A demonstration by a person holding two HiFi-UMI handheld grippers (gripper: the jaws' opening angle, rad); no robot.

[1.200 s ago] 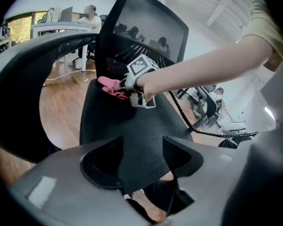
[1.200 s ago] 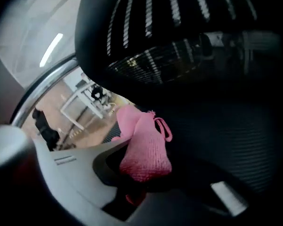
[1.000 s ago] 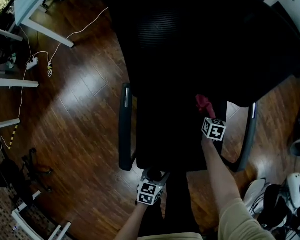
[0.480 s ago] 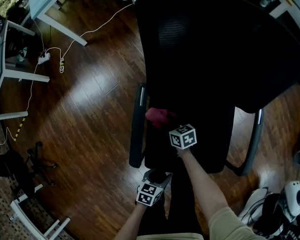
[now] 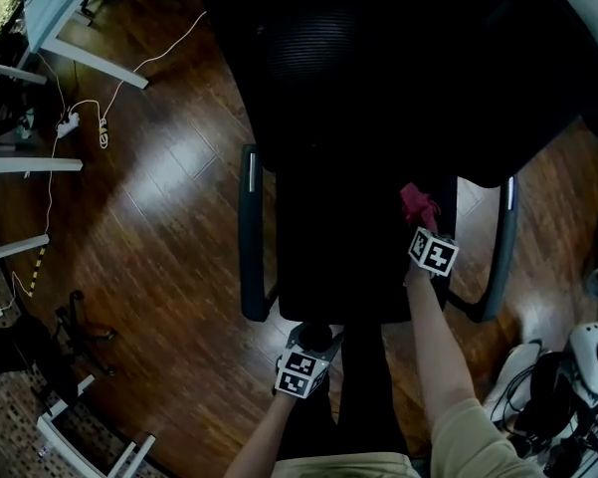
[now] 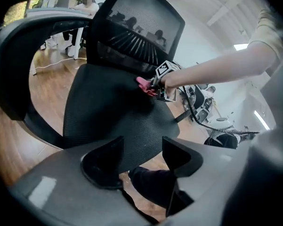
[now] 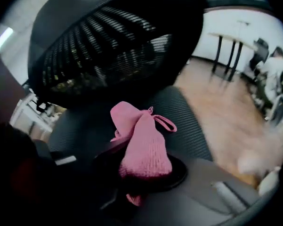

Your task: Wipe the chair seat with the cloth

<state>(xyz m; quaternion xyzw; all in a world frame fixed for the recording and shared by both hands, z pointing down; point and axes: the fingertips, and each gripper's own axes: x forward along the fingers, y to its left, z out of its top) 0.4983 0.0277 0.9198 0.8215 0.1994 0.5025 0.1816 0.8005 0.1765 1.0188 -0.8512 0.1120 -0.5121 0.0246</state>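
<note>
Right gripper (image 7: 140, 175): fingers clamped on the pink cloth (image 7: 143, 145).
Cloth position: right rear of chair seat (image 5: 343, 257); unwiped seat lies leftward.
Left gripper (image 6: 141, 155): fingers apart, empty, at front edge.

In the head view, we are finding the black mesh chair seat (image 5: 338, 257) lying open from its centre out to 9 o'clock, where a curved black armrest (image 5: 247, 237) is fencing it. At 12 o'clock the tall black mesh backrest (image 5: 378, 78) is walling it off. At 3 o'clock our right gripper (image 5: 420, 225), clamping the pink knitted cloth (image 5: 415, 205), is crowding the other armrest (image 5: 501, 257).
</note>
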